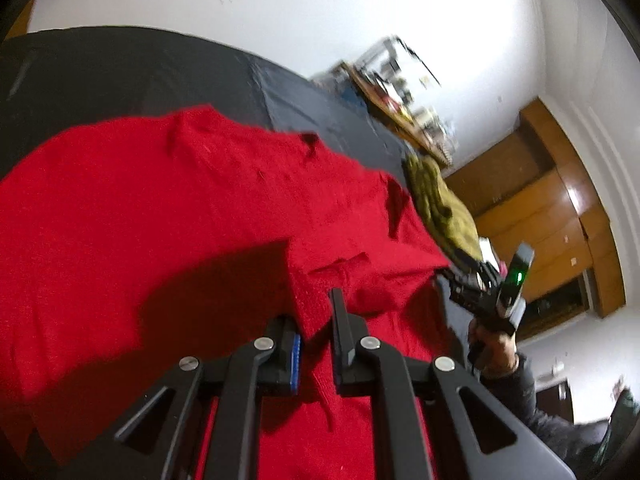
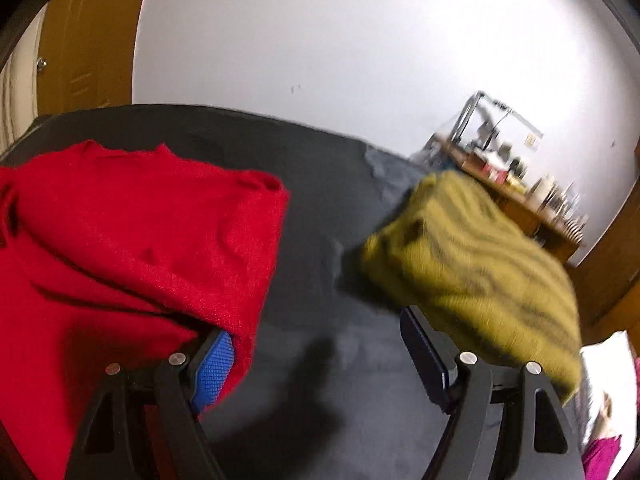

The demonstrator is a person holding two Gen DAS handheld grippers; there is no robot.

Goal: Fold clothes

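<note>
A red knit sweater (image 1: 160,220) lies spread over a dark grey covered surface (image 1: 120,72). My left gripper (image 1: 316,332) is shut on a fold of its edge, which passes between the blue pad and the black finger. In the right wrist view the red sweater (image 2: 132,232) lies bunched at the left and drapes over my left finger's blue pad (image 2: 214,364). My right gripper (image 2: 316,326) stands open, holding nothing, over the bare grey surface (image 2: 320,208). A folded olive-green sweater (image 2: 472,256) lies at the right, against the black finger. A hand holds the right gripper (image 1: 476,288).
A cluttered wooden shelf (image 2: 516,184) stands beyond the surface's far right edge, against a white wall. Wooden cupboard doors (image 1: 560,216) are at the right. The olive sweater (image 1: 444,208) touches the red one's right edge. Pink fabric (image 2: 600,452) shows at the lower right.
</note>
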